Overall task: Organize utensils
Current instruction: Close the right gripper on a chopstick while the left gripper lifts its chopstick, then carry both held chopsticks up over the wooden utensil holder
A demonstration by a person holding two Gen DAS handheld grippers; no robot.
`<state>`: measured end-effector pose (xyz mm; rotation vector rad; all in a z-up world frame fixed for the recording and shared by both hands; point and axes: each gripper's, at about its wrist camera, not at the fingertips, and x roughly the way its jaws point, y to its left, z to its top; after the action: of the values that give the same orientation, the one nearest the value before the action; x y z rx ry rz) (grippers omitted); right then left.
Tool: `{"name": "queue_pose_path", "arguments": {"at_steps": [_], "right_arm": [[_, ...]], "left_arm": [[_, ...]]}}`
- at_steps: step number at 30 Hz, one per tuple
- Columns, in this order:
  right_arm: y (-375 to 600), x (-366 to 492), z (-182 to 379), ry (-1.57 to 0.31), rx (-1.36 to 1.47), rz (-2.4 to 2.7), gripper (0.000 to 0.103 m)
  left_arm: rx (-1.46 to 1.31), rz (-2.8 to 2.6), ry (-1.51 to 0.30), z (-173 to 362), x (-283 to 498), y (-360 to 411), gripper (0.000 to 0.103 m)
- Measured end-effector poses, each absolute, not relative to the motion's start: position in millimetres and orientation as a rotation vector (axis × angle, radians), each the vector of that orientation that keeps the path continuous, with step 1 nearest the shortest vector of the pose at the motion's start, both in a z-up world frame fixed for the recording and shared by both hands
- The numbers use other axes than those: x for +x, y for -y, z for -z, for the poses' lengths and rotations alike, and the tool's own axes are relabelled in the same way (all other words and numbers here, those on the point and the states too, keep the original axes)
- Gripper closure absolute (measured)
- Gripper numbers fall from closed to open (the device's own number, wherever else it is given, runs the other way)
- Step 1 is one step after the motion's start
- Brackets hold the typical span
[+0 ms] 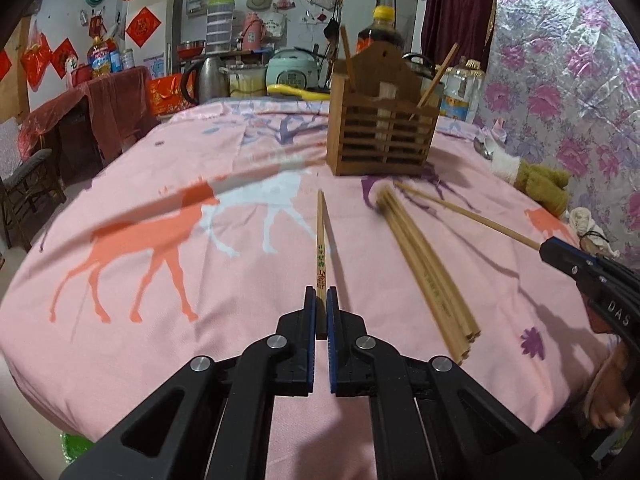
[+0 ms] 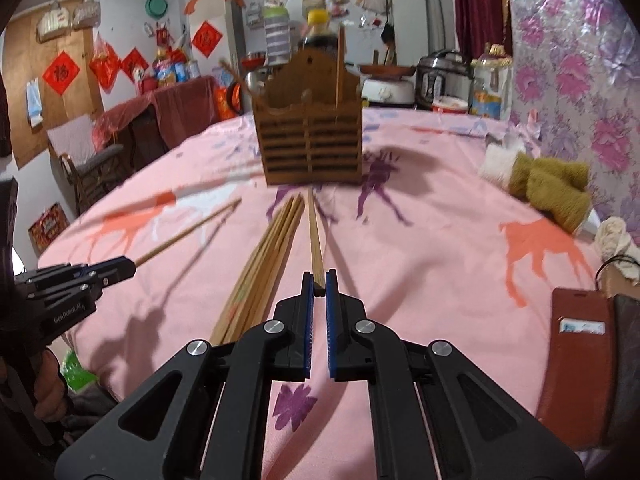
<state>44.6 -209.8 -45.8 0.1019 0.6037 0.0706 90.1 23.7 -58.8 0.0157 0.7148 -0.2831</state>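
Observation:
My left gripper (image 1: 321, 295) is shut on a wooden chopstick (image 1: 320, 240) with printed marks, held above the pink cloth and pointing at the wooden slatted utensil holder (image 1: 382, 140). My right gripper (image 2: 319, 280) is shut on a plain chopstick (image 2: 315, 236), also pointing at the holder (image 2: 312, 148). A bundle of several chopsticks (image 1: 424, 264) lies on the cloth between the grippers, also in the right wrist view (image 2: 264, 256). The holder has chopsticks standing in it (image 1: 436, 76). Each gripper shows in the other's view: the right (image 1: 560, 254), the left (image 2: 120, 268).
The table is covered by a pink animal-print cloth (image 1: 200, 240). An olive and white cloth (image 2: 548, 188) lies at the right, and a brown phone case (image 2: 580, 352) at the near right edge. A dark bottle (image 1: 380, 32), rice cookers and a kettle stand behind the holder.

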Motion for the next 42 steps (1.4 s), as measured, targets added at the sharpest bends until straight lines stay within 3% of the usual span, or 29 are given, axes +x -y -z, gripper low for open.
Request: {"name": "queue_pose_path", "arguments": {"at_steps": [10, 18, 22, 27, 32, 40, 41, 42], "right_arm": [[227, 43, -9, -0.479, 0.157, -0.063, 0.096], [227, 55, -21, -0.487, 0.179, -0.088, 0.093], [223, 51, -4, -0.550, 0.158, -0.135, 0.090], [223, 37, 41, -0.670, 0.104, -0.162, 0.075], [235, 26, 78, -0.764, 0.121, -0.148, 0.068], [232, 30, 102, -0.814, 0.106, -0.116, 0.070], [232, 30, 102, -0.816, 0.105, -0.111, 0.072], [232, 30, 103, -0.813, 0.100, -0.099, 0.089]], "left_arm": [[0.007, 0.304, -0.654, 8, 89, -26, 0.097], [-0.030, 0.344, -0.639, -21, 104, -24, 0.098], [-0.052, 0.352, -0.656, -22, 112, -24, 0.097], [-0.045, 0.351, -0.656, -22, 111, -22, 0.097], [-0.031, 0.348, -0.655, -21, 112, -18, 0.097], [-0.025, 0.343, -0.655, -19, 113, -14, 0.098], [-0.023, 0.343, -0.655, -18, 113, -14, 0.097], [-0.022, 0.343, -0.654, -19, 113, -14, 0.097]]}}
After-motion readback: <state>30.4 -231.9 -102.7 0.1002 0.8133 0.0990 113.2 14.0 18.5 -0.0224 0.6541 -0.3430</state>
